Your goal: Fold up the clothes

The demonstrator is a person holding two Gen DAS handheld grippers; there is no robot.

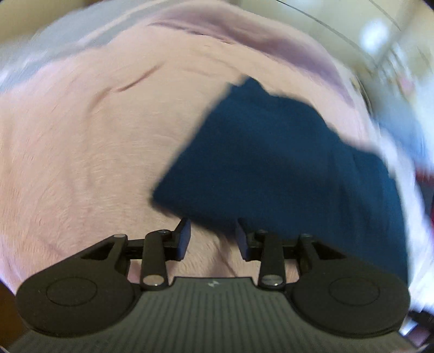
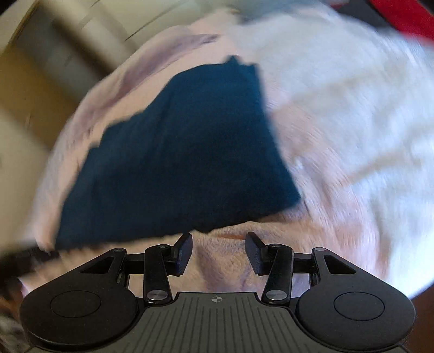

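A dark teal garment (image 1: 284,163), folded flat into a rough rectangle, lies on a pale pink fleecy blanket (image 1: 81,163) that covers the whole surface beneath it. Both wrist views are blurred. In the left wrist view the garment sits to the right of centre, its near edge just ahead of the left gripper (image 1: 213,239) and partly over the right-hand finger. That gripper's jaws stand apart with only pink blanket showing between them; it grasps nothing. In the right wrist view the same garment (image 2: 184,152) fills the left of centre, its near edge just beyond the right gripper (image 2: 218,252), whose jaws are also parted and empty over the blanket. A white fluffy cloth (image 2: 352,95) lies on the right, beside the garment, with a red item (image 2: 404,16) at the far top corner.
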